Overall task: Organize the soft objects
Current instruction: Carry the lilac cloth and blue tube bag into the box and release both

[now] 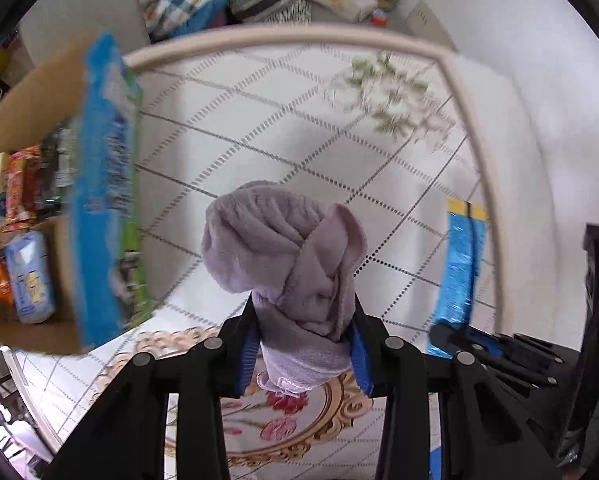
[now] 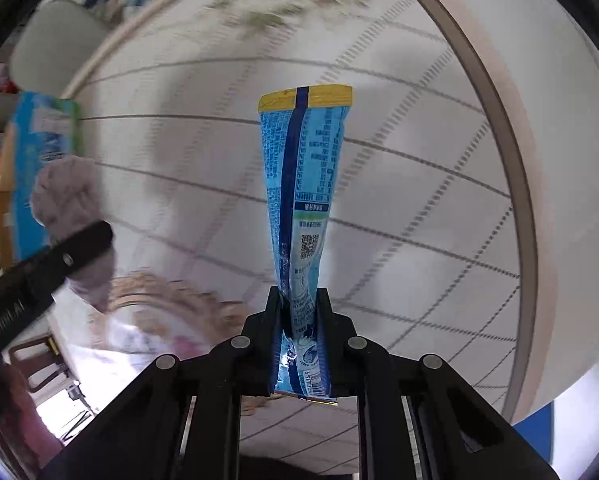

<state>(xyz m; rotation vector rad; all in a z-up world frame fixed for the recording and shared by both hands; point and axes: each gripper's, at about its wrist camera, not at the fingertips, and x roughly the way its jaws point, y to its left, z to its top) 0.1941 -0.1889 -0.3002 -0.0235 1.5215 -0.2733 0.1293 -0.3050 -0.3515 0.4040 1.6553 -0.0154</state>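
Two views look down along two hand-held grippers over a round table (image 1: 495, 216) covered in a white cloth with a dotted grid and flower prints.

In the left wrist view, the left gripper (image 1: 305, 340) sits at the bottom centre, its jaws closed on a lilac towel (image 1: 283, 236). The towel is bunched into a soft lump that hangs beyond the fingertips in the middle of the frame, clear of the table. It looks light, plush and floppy; it should squash easily and cannot break. Pinching a thick fold near the bundle's middle, as here, seems the safest hold, since a loose edge could unroll.

In the right wrist view, the right gripper (image 2: 299, 312) at bottom centre is clamped on the lower part of a blue packet (image 2: 303, 184) with a yellow top edge. The packet extends up the centre of the frame, above the table. It appears thin, crinkly and probably slick, so a firm grip well in from the sealed end suits it.

At the left of the left wrist view, an open cardboard box (image 1: 15, 120) holds several other packets, with a blue and green pack (image 1: 107, 188) standing at its near edge.
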